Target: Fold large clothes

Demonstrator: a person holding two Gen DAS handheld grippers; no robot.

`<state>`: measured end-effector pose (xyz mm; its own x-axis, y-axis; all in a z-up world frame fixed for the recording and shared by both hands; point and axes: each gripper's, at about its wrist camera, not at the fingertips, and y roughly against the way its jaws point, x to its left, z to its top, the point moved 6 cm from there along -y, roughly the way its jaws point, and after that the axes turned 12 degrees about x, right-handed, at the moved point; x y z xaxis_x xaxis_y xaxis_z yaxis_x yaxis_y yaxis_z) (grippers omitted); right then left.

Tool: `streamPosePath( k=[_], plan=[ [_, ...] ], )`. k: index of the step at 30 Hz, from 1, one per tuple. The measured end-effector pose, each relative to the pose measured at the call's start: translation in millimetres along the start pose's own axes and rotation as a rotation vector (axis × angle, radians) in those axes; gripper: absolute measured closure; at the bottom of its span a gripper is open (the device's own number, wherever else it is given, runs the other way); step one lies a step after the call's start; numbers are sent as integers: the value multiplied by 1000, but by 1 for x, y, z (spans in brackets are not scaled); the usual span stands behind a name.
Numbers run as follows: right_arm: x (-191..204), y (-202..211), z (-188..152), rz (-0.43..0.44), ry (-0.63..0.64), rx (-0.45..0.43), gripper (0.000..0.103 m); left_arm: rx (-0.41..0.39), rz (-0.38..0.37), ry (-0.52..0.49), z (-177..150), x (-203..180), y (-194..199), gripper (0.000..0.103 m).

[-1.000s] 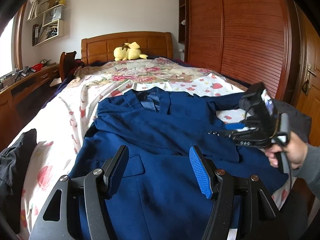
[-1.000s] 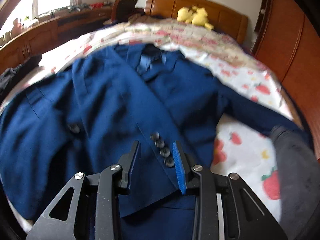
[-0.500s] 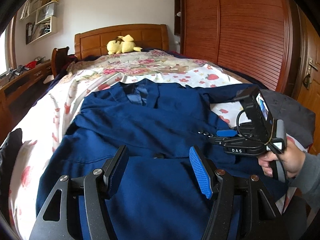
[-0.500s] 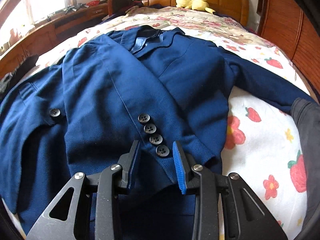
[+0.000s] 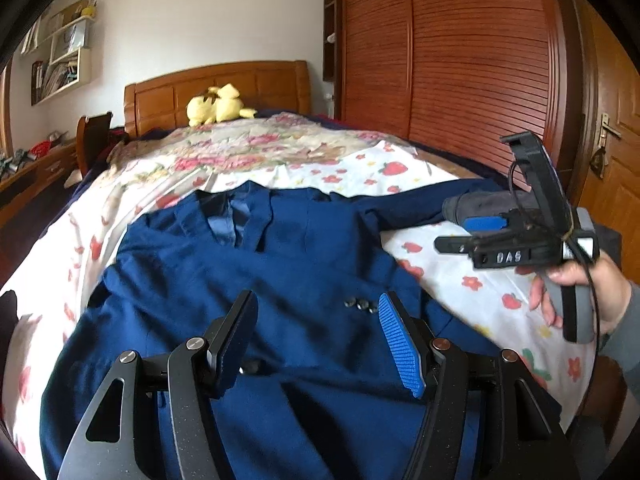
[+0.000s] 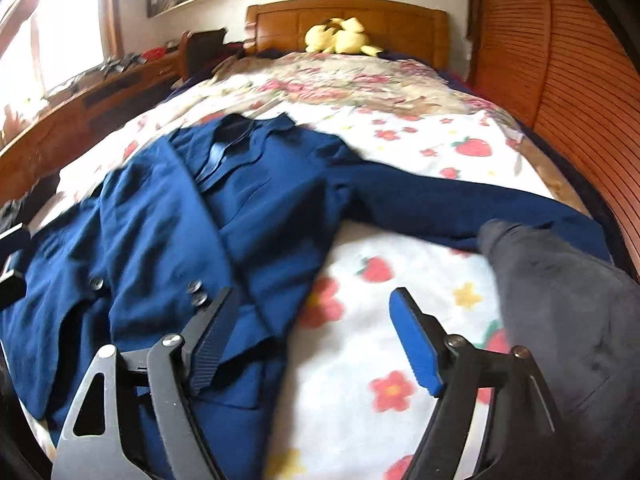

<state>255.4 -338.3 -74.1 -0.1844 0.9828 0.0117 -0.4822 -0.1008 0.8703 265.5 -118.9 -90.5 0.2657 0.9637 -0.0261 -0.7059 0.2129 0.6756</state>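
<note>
Jacket: navy blazer [image 5: 248, 280] spread face-up on a strawberry-print bedsheet [image 6: 400, 136], collar toward the headboard, one sleeve [image 6: 460, 204] stretched out sideways.
Left gripper [image 5: 316, 336]: jaws wide, nothing between them, hovering over the blazer's front; cuff buttons [image 5: 360, 304] just ahead of the blue pad.
Right gripper [image 6: 316, 340]: jaws wide, empty, above the blazer's edge and bare sheet; sleeve beyond the fingertips.
Beside right jaw: dark grey garment [image 6: 560, 312] lying over the sleeve end.
Far ahead: yellow plush toy [image 5: 218, 104] at the wooden headboard [image 6: 348, 12].
</note>
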Motion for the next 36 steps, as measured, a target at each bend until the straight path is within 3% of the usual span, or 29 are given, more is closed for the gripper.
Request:
streamPosePath(
  k=[7,14,23,25,28,30,32,34,36],
  plan=[
    [-32,-17,21,-23,-85,-13,25,30,-7,-4,8,10,-32,38],
    [-46,-73,47,-104,-59,75,24,27,18,-6,15,26,-64,38],
    [-54,-130,74,-248,24,205,25,76,-49,-4,5,35,-80,38],
    [-61,-138,77,-308,28,222,32,75,-54,-5,4,36,-77,38],
    [-74,-146,85,-391,12,234,53,75,-55,-13,2,37,-76,38],
    [-75,-147,92,-388,17,233,80,78,-52,-16,1,37,-77,38],
    [-72,-144,100,-406,34,219,95,79,-51,-16,1,38,-77,38],
    [-65,-128,117,-450,52,143,96,79,-54,-9,0,39,-77,38],
    [-52,-108,134,-435,58,63,97,78,-54,-7,0,39,-77,38]
  ],
)
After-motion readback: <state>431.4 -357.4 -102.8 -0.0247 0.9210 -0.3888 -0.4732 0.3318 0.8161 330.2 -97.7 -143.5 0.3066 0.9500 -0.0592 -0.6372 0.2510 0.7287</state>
